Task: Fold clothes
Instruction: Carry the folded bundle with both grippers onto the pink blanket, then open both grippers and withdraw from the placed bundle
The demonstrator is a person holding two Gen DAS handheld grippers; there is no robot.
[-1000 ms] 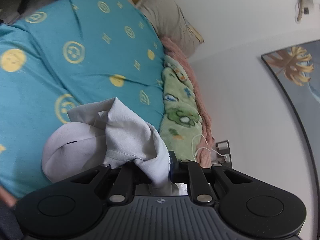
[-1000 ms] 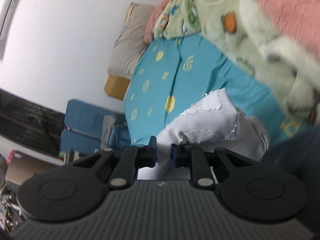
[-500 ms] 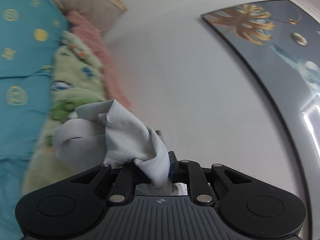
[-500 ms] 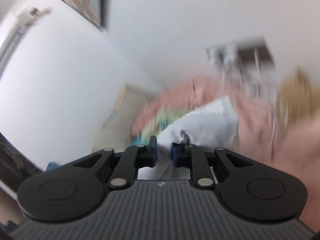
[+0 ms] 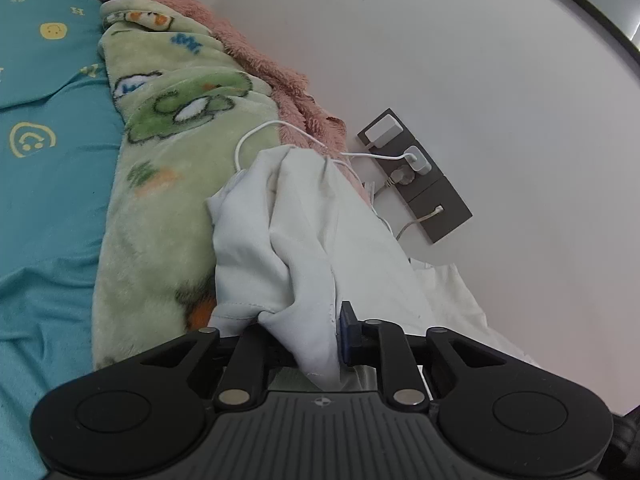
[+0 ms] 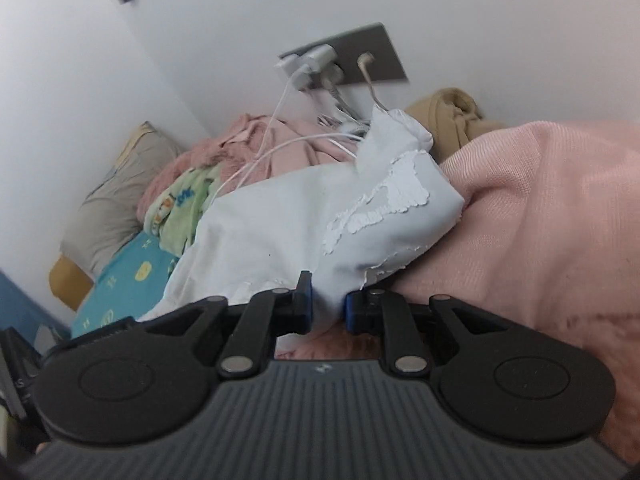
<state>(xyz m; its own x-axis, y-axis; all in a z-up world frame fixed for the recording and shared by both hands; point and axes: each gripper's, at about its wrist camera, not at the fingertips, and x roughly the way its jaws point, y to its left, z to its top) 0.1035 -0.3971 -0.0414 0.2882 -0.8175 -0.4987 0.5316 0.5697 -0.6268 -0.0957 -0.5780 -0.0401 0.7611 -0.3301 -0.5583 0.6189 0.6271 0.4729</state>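
Both my grippers have swung away from the open teal bedsheet (image 5: pixel 52 184) since a second ago and now face the wall (image 5: pixel 460 80) and the heap of bedding along it, the pale garment (image 5: pixel 304 240) carried along between them.

From my left wrist, the wall fills the upper right of the frame and the teal bedsheet with yellow smiley faces runs down the left edge. Beside the sheet lies a green blanket (image 5: pixel 168 168) with cartoon prints, and a fuzzy pink blanket (image 5: pixel 276 76) sits between it and the wall. The garment hangs bunched through the centre of the frame, draped partly over the green blanket. My left gripper (image 5: pixel 320 340) is pinching a thick fold of it at the bottom centre, its blue pads pressed into the cloth. Right of centre a dark socket plate (image 5: pixel 424 184) on the wall holds white chargers, and a white cable (image 5: pixel 260 132) loops over the bedding to the garment.

From my right wrist, a pink knitted cloth (image 6: pixel 540 220) fills the right side. The garment (image 6: pixel 280 228) spreads across the middle, showing a cracked white print (image 6: pixel 384 208) on it. My right gripper (image 6: pixel 328 312) is clamped on its lower edge, cloth bulging between the pads. A grey pillow (image 6: pixel 116 200) lies at the left, and a tan bundle (image 6: pixel 452 116) sits under the socket plate (image 6: pixel 360 56) at the upper centre.
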